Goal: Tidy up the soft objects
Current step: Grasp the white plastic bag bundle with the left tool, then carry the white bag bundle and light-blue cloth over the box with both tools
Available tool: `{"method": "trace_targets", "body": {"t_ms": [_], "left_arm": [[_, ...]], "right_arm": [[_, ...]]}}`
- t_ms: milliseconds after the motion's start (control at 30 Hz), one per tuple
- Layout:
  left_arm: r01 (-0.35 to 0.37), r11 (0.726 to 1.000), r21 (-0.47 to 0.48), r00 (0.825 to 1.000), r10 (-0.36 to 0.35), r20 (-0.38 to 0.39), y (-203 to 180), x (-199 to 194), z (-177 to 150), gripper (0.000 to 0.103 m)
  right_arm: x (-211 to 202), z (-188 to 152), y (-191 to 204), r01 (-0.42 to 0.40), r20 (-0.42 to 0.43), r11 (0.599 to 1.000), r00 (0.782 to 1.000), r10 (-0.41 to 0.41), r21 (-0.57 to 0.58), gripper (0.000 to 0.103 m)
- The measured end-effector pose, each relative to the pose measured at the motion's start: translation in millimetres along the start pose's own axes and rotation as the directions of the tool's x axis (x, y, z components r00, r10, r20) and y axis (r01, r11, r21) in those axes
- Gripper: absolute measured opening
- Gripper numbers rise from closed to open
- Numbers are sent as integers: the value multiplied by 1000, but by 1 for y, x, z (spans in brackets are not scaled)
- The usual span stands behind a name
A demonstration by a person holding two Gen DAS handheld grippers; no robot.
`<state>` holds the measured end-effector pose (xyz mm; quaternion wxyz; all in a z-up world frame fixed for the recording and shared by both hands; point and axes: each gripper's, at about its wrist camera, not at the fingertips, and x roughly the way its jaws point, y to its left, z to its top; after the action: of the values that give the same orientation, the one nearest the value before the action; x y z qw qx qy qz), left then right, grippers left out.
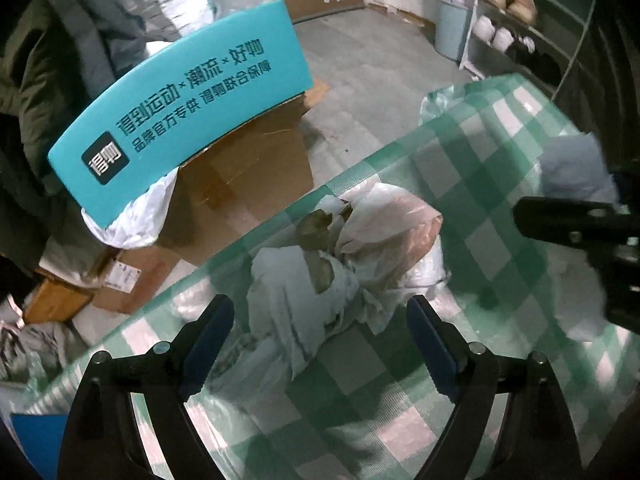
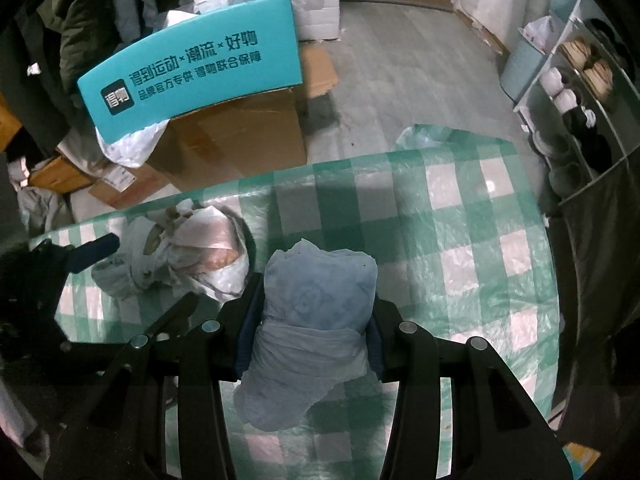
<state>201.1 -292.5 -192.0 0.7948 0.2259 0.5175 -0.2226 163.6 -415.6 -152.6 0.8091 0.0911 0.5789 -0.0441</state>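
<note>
Green-checked tablecloth (image 2: 460,216) covers the work surface, cartons and a teal box (image 2: 192,76) on the floor beyond; right claw (image 2: 316,320) closed on a blue bundle (image 2: 320,292) held upright between its fingers; left claw (image 1: 320,340) wide open, holding nothing, a pale bagged bundle (image 1: 344,248) lying just ahead between its fingertips.

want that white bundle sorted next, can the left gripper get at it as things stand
Probably yes. The left gripper is open and empty, and the white bundle lies on the checked cloth just ahead of its fingers with nothing between. The right gripper, shut on the blue bundle, sits off to the side.
</note>
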Motion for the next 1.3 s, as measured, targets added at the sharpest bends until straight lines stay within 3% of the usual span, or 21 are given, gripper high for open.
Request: {"method": "trace_targets", "body": {"t_ms": [133,367,567,1067,1300], "left_arm": [[4,1000,-13,1000,-4,-16,0,10,0,87],[22,999,-46,1000,-21,7,-1,7,-4,59],[32,996,-78,999,-33,0,1,3,-11,45],[30,982,-187,998,-19,58,16,-54,-37,43],[14,983,-185,995,4,97,19,-84,-55,43]], "right_arm": [[1,-4,-5,-2,-5,1000,1000,2,11,44],[4,-10,-7,-4,-9,1000,1000,4,15,44],[2,-14,-3,-10,-5,1000,1000,10,9,44],[-30,-36,14,-23,42,999,999,25,-43,44],[-52,-45,20,-42,72,997,996,46,-65,44]]}}
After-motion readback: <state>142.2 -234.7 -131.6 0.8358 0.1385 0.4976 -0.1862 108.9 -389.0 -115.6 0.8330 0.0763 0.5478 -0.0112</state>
